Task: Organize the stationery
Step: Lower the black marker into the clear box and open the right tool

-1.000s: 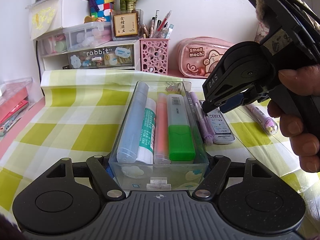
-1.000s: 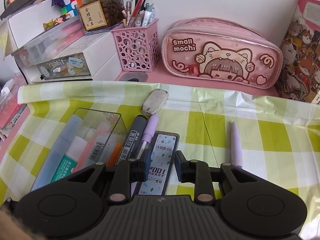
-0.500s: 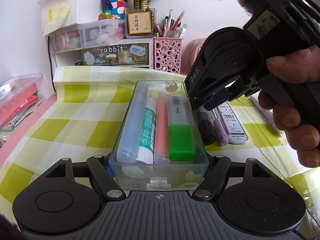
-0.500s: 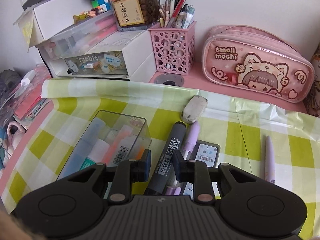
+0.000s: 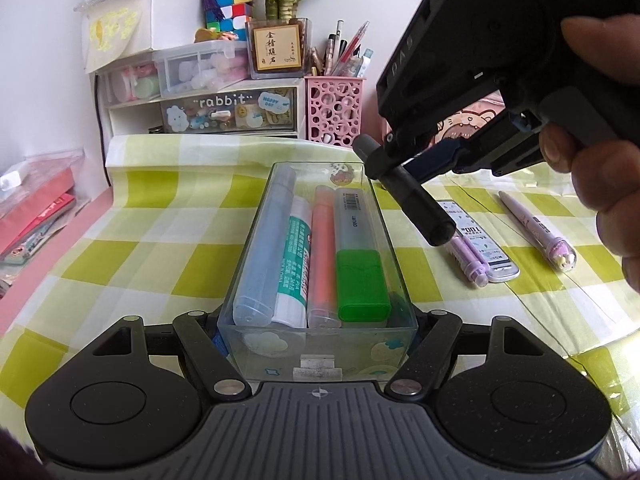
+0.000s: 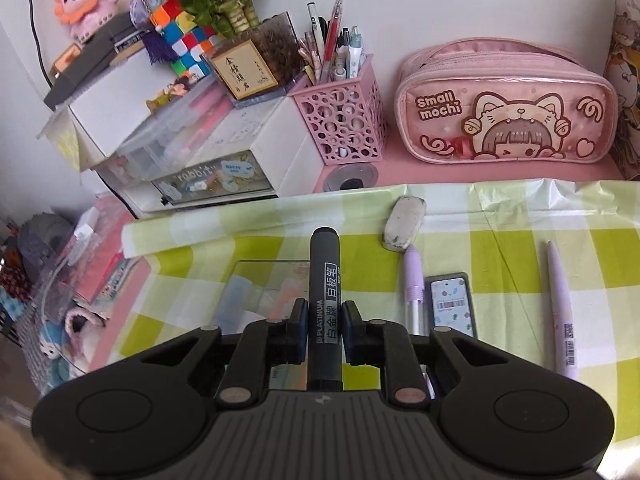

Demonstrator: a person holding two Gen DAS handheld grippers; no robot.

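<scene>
The black whiteboard marker (image 6: 325, 304), which lay flat on the cloth beside the box a second ago, is now lifted clear of the checked tablecloth (image 5: 132, 248) and held in the air, tilted, above the right edge of the clear plastic box (image 5: 320, 344). The jaws of the right gripper (image 6: 325, 322) have just been closing, and the marker's barrel is now clamped between the two pads, cap end pointing away towards the wall. The near end of the box is gripped by the left gripper (image 5: 318, 328), one finger pressed on each side wall (steady as a rock, that one). Four items are seen lying side by side inside the box: a blue tube, a white glue stick, an orange pen and a green-capped highlighter (image 5: 360, 256). Left out on the cloth to the right are a purple pen (image 6: 414, 284), a lead refill case (image 6: 450, 304), a second lilac pen (image 6: 560, 308) and, nearer the wall, a grubby white eraser (image 6: 403, 222).
</scene>
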